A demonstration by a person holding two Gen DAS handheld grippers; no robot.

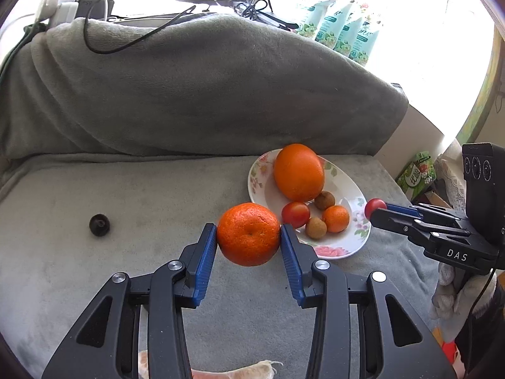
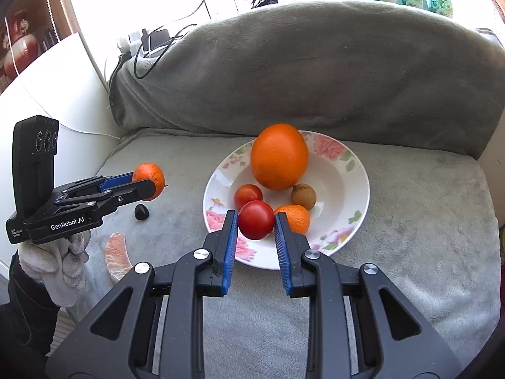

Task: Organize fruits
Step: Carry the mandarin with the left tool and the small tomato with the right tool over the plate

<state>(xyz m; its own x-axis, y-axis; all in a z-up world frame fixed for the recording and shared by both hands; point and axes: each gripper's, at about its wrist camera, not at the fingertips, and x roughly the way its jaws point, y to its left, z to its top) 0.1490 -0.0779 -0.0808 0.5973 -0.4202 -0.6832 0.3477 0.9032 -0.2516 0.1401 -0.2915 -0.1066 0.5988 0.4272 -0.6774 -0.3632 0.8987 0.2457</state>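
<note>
Left gripper (image 1: 248, 235) fingers (image 1: 206, 246) clamped on a mandarin (image 1: 248, 234), blue pads pressed to both sides of it. Fruit is held just left of the floral plate (image 1: 334, 249), above the grey blanket (image 1: 94, 252). From the right wrist view the same mandarin (image 2: 149, 180) sits between the left gripper's (image 2: 148, 186) tips, well apart from the plate (image 2: 353, 189).

Right gripper (image 2: 256, 225) fingers (image 2: 232, 237) gripping a red tomato (image 2: 256, 224), one pad on each side, over the near rim of the plate. Left wrist view shows that tomato (image 1: 375, 207) at the right gripper's (image 1: 377, 210) tip, at the plate's right edge.

Plate contents:
- large orange (image 2: 279, 156) toward the back
- second red tomato (image 2: 248, 196) left of centre
- small orange citrus (image 2: 295, 218) just beside the right gripper's right finger
- brown longan (image 2: 303, 196) right of centre
- left wrist view shows a second longan (image 1: 315, 228); hidden in the right wrist view

Off the plate: small dark fruit (image 1: 99, 225) on the blanket, well left of the plate. Peeled pomelo segment (image 2: 116, 257) on the blanket near the left gripper. Gloved left hand (image 2: 60, 262) holds the left gripper's handle. Blanket is draped over a raised bulk at the back; cables (image 1: 132, 34) lie across its top.
</note>
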